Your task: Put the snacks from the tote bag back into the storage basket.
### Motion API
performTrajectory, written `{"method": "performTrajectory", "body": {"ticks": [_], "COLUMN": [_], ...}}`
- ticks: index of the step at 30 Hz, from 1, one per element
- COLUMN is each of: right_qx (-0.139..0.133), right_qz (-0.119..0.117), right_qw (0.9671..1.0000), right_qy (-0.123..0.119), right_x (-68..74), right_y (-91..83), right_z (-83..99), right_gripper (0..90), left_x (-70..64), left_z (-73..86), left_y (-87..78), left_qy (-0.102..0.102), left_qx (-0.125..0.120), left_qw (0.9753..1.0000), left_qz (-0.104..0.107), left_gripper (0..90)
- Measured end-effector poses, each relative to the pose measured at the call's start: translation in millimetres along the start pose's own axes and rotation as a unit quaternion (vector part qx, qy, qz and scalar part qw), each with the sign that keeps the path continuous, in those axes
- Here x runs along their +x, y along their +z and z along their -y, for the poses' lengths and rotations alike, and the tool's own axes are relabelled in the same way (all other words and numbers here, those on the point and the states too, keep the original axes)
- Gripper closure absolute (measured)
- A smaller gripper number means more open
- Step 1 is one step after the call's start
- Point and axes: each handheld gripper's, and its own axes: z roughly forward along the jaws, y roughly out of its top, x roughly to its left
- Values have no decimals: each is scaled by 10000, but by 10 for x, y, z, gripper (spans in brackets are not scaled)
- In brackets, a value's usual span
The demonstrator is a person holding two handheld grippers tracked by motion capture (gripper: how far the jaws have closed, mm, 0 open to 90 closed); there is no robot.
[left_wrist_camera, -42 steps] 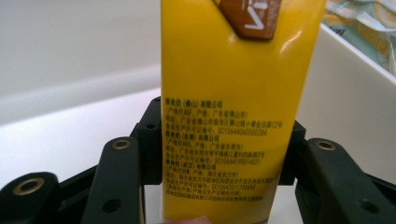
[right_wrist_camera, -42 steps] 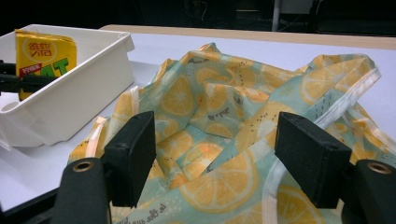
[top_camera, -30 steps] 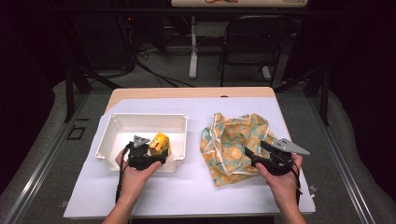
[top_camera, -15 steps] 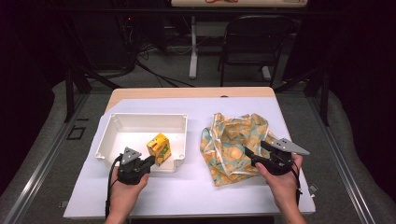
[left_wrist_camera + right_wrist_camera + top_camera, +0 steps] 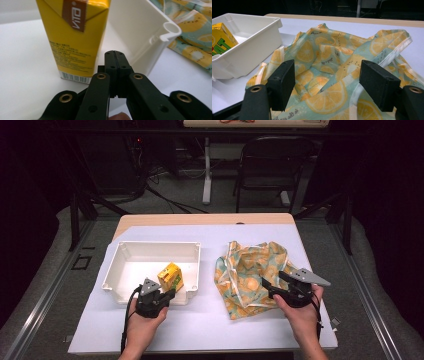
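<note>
Carton (image 5: pixel 170 276): yellow drink carton with a brown label patch and a barcode near its base, standing upright inside the white plastic bin (image 5: pixel 131 252), toward the bin's near right corner; it leans on nothing visible. In the left gripper view it rises just beyond the black jaws, apart from them. Bin sits on the left half of the white table cover (image 5: pixel 200 330).

Left gripper (image 5: pixel 159 295): held in the person's left hand (image 5: pixel 141 327) at the bin's near wall, just beside the carton; jaws pressed together with nothing between them, 1 fingertip visible at the bottom edge of its own view.

Fruit-print cloth (image 5: pixel 250 272): crumpled, teal with orange slices and kiwi, lying on the right half of the table cover, just right of the bin.

Right gripper (image 5: pixel 272 285): held in the right hand (image 5: pixel 300 312) at the cloth's near right edge; jaws spread wide, over the cloth, gripping nothing.
</note>
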Motion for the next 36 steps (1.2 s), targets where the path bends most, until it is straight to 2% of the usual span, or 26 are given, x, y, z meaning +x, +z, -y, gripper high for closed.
{"method": "performTrajectory", "body": {"ticks": [10, 18, 21, 24, 28, 31, 34, 36], "right_qx": [-21, -18, -16, 19, 17, 5, 40, -20], "right_qz": [18, 20, 12, 22, 34, 42, 40, 38], "right_qw": [10000, 10000, 10000, 10000, 10000, 10000, 10000, 10000], "right_qy": [19, 20, 28, 13, 7, 21, -2, 40], "right_x": [10, 9, 11, 13, 15, 1, -12, -11], "right_y": [14, 21, 27, 33, 33, 28, 17, 13], "right_z": [6, 8, 10, 13, 13, 13, 9, 8], "right_gripper": [283, 283, 283, 284, 284, 284, 284, 284], "left_x": [111, 270, 326, 371, 407, 447, 477, 518], "left_z": [-7, -9, -21, -37, -40, -41, -41, -42], "left_y": [31, 1, 18, 42, 52, 35, -32, -88], "left_qy": [-120, -303, -358, -391, -505, -577, -690, -823], "left_qx": [-17, -40, -95, -48, -114, -107, -195, -291], "left_qw": [9999, 9992, 9989, 9987, 9978, 9976, 9965, 9947], "left_qz": [-116, -241, -303, -329, -408, -372, -439, -534], "left_gripper": [900, 900, 900, 900, 900, 899, 892, 891]}}
